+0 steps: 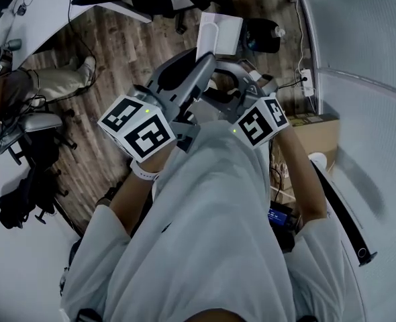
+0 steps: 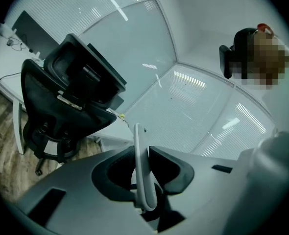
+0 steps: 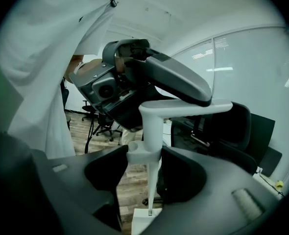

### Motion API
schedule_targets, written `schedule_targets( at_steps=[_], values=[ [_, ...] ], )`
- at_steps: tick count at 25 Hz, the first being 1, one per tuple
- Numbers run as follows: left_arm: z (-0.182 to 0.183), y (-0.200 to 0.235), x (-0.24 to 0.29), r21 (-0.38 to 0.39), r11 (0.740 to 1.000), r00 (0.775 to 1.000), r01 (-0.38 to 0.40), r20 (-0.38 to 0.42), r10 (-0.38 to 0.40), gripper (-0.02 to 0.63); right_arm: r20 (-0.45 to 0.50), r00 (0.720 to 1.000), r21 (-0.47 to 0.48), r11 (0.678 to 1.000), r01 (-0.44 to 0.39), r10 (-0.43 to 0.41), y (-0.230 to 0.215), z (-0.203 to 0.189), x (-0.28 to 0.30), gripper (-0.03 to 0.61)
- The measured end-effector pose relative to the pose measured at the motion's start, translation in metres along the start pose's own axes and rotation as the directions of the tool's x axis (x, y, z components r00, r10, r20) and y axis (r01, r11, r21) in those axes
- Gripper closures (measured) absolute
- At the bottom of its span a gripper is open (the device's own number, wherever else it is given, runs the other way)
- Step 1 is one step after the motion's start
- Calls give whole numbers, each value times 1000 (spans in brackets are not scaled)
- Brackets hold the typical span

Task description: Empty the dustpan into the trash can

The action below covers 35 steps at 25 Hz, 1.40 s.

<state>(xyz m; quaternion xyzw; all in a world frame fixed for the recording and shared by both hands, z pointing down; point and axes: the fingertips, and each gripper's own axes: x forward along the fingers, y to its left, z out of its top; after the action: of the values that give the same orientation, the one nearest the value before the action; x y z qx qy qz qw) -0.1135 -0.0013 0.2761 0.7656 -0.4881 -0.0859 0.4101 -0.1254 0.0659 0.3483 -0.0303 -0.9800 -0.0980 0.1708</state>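
1. Office room with a wooden floor [image 1: 117, 39] and a frosted glass partition [image 2: 193, 102]. No surface bears the task's thing; it is carried in the air.
2. Left tongs [image 2: 145, 174]: about half closed, pads pressed on the thin white end of the dustpan handle [image 2: 140, 151], which stands on edge between them.
3. Right tongs [image 3: 145, 176]: closed on the white collar of the same handle, just below its cross-arm. A thin rod runs down from the collar.
4. Dustpan, pan part [image 1: 219, 35]: white and box-like, hanging below and ahead of both tongs at the rod's lower end. Contents are not visible.
5. Dark rounded thing [image 1: 262, 35]: on the floor just right of the pan, ahead of the right tongs. It cannot be told whether this is the trash can, and no other bin can be made out.
6. Black office chair [image 2: 61, 97]: well beyond the left tongs, to their left, against the partition.
7. Handling note (judgement):
   - The step in hand looks like carrying the pan to the bin.
   - Hold both grips firm, since the thin bar could twist in the left tongs.
   - Carry the pan level and bring its mouth fully over the bin's opening.
   - Only then tip, slowly, using the left tongs as the lever.
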Motion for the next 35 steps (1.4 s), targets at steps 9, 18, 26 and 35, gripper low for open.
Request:
schedule_targets(
  at_steps=[9,18,26,35],
  values=[
    [-16,47,-8,-88,994,997,-68,15,69,517,-43,994,60,994,-96,98,17,-25,33,351],
    [-46,93,-12,-173,975,990,-141,-13,141,517,-99,992,105,992,-66,77,23,-46,14,387],
    [-86,124,5,-214,958,981,-189,-75,177,518,-153,984,197,973,119,-89,-15,-71,-26,491],
    [-106,180,25,-243,933,962,-265,-132,239,518,-210,948,335,893,299,-238,-52,-89,-37,566]
  ],
)
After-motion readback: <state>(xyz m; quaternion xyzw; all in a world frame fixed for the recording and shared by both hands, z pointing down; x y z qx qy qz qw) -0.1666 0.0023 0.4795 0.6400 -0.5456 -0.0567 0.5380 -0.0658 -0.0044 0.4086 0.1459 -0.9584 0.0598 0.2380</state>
